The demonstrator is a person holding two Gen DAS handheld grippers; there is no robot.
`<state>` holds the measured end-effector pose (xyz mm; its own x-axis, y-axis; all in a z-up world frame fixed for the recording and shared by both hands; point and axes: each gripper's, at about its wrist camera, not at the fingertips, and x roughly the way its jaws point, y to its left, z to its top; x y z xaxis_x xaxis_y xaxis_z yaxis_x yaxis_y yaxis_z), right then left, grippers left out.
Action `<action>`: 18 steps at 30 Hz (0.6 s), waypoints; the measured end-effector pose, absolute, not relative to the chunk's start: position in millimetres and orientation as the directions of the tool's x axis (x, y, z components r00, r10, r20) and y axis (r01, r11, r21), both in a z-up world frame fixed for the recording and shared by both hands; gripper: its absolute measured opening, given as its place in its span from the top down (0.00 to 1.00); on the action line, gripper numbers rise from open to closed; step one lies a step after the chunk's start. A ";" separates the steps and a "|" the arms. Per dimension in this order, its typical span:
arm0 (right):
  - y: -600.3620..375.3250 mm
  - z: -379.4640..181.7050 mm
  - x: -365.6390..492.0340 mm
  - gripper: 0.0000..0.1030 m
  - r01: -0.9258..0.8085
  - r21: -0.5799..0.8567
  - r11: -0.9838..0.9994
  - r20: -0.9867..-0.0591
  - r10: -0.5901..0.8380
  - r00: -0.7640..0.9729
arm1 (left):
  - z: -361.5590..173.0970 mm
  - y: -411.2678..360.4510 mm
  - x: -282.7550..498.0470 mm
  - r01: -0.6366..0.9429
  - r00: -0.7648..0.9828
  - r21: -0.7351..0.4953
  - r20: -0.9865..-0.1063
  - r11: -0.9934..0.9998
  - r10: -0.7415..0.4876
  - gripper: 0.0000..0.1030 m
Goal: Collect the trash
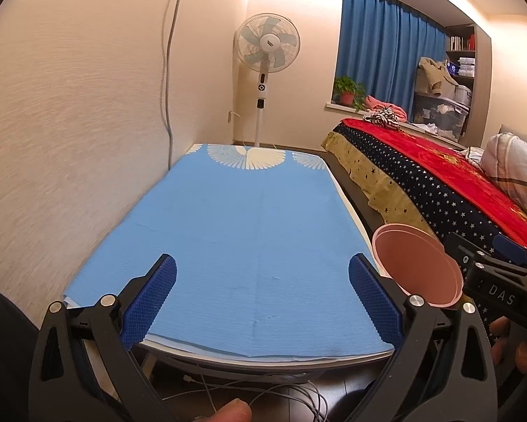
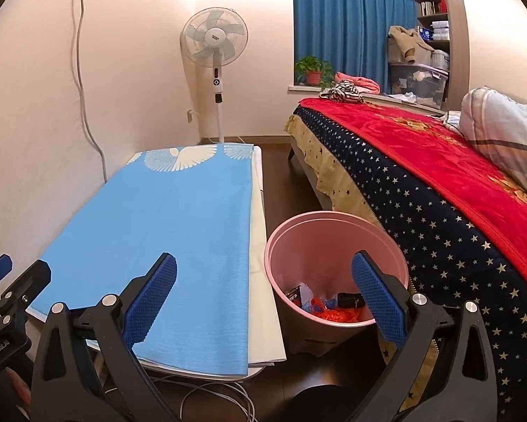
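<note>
A pink trash bin (image 2: 312, 246) stands on the dark floor between the table and the bed. Several pieces of trash (image 2: 328, 307) lie at its bottom, among them red, blue and black scraps. My right gripper (image 2: 263, 292) hangs open above the table's right edge and the bin, nothing between its blue pads. My left gripper (image 1: 261, 295) is open over the near end of the table with its fingers empty. In the left wrist view the pink bin (image 1: 414, 263) shows at the right, beside the other gripper's black body (image 1: 499, 281). The blue tablecloth (image 1: 235, 239) carries no loose items.
The table (image 2: 263, 281) runs along the left wall. A bed (image 2: 439, 190) with a red and starry blanket fills the right. A standing fan (image 2: 216, 56) is at the far wall. Cables (image 2: 221, 397) lie on the floor under the table's near end. A hand (image 1: 516, 348) holds the grip.
</note>
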<state>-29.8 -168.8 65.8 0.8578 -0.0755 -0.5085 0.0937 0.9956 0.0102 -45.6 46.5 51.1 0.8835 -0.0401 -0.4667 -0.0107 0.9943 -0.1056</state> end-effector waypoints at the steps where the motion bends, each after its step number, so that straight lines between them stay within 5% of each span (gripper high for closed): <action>1: -167.7 66.1 -30.3 0.05 0.093 0.010 0.996 -0.508 -0.075 0.858 | 51.0 46.0 -46.0 -0.010 0.883 -0.105 -0.467 0.994 -0.041 0.07; 18: -163.8 61.6 -29.0 0.05 0.084 0.005 0.996 -0.519 -0.070 0.852 | 50.3 46.1 -47.8 -0.006 0.881 -0.102 -0.471 0.995 -0.043 0.08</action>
<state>-29.0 -163.8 61.6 0.8516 -0.0696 -0.5195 0.0845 0.9964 0.0049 -47.8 46.1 50.3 0.8811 -0.0425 -0.4711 -0.0065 0.9948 -0.1019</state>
